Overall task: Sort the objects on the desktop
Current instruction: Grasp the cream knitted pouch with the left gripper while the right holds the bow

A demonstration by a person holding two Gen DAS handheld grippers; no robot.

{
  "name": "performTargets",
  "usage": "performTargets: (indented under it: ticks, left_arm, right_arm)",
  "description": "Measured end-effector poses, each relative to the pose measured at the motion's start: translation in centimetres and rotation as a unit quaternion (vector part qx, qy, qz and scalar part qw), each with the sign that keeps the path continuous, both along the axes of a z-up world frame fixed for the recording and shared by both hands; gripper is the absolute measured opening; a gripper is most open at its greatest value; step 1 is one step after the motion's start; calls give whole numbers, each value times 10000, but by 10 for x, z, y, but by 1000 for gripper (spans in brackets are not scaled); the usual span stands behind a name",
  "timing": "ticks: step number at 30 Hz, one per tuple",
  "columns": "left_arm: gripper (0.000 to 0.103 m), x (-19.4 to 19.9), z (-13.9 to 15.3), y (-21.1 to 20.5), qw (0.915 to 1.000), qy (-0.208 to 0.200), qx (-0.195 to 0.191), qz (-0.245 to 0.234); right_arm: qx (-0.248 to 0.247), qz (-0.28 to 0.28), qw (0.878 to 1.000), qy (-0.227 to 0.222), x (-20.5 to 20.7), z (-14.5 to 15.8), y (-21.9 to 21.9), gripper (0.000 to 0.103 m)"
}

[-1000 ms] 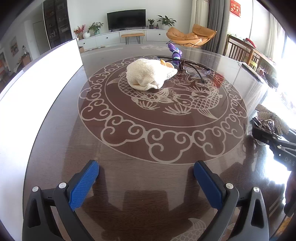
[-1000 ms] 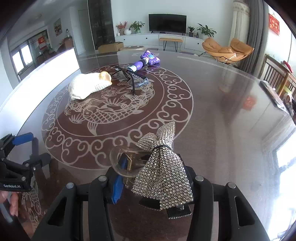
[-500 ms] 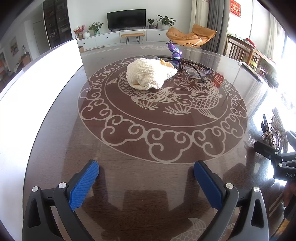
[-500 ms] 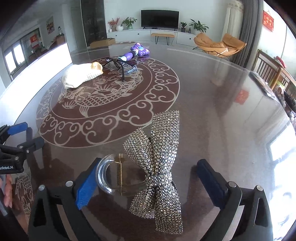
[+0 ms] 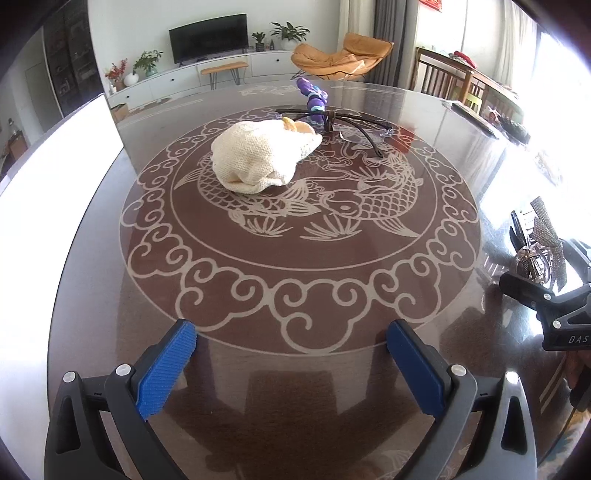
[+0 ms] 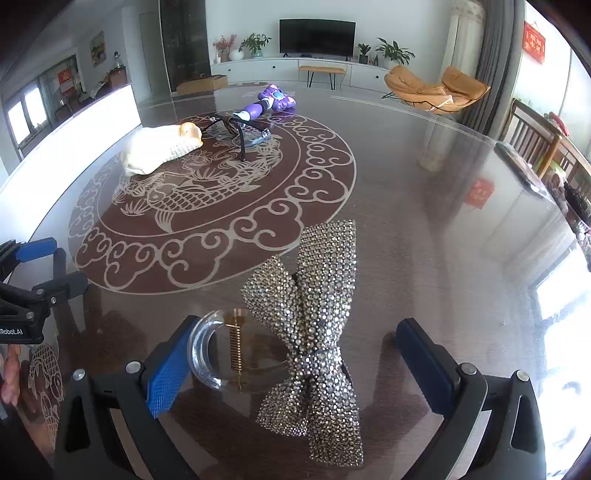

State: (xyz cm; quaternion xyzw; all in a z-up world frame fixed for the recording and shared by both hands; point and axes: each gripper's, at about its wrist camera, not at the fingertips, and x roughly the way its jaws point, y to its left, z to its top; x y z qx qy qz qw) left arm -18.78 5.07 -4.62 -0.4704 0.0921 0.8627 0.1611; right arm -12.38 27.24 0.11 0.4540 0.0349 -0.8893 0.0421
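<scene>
I am in a home living room: beyond my glossy dark round tabletop with its pale carp pattern stand a black flat-screen television on a long white low cabinet, green potted plants, an orange lounge chair and grey curtains.

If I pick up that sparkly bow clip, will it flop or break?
The sparkly bow clip probably flops a little, since its ribbon tails look like soft fabric. Its clear plastic claw and spring look stiff but might crack if squeezed hard. It looks light and unlikely to roll.
</scene>
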Motion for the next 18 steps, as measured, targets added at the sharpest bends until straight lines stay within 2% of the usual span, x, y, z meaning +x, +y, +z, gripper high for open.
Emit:
performTargets:
  ticks: [3,6,10,12,14,15,18]
  left_arm:
    - [103,-39,3,0,9997,-38,-180,-130]
    - [103,-82,5,3,9996,-50,-269,-31]
    - [103,-126,6,21,9996,-3,-261,131]
    - [102,-133,8,31,9998,119,-150,70]
    - [65,-129,9,36,9996,269,-27,-10]
    - [55,-124,10,35,9995,275,142,-18]
    - [52,-95,10,29,9990,434,92,11]
  right_arm:
    - [7,1,10000,5,0,0,0,103]
    - [26,-1,10000,14,0,0,-1,103]
    - [31,1,10000,16,0,0,-1,103]
    - [29,1,10000,15,0,0,-1,103]
    - [29,0,10000,15,0,0,-1,103]
    - [30,0,10000,16,0,0,-1,103]
    - [18,1,10000,12,0,0,-1,103]
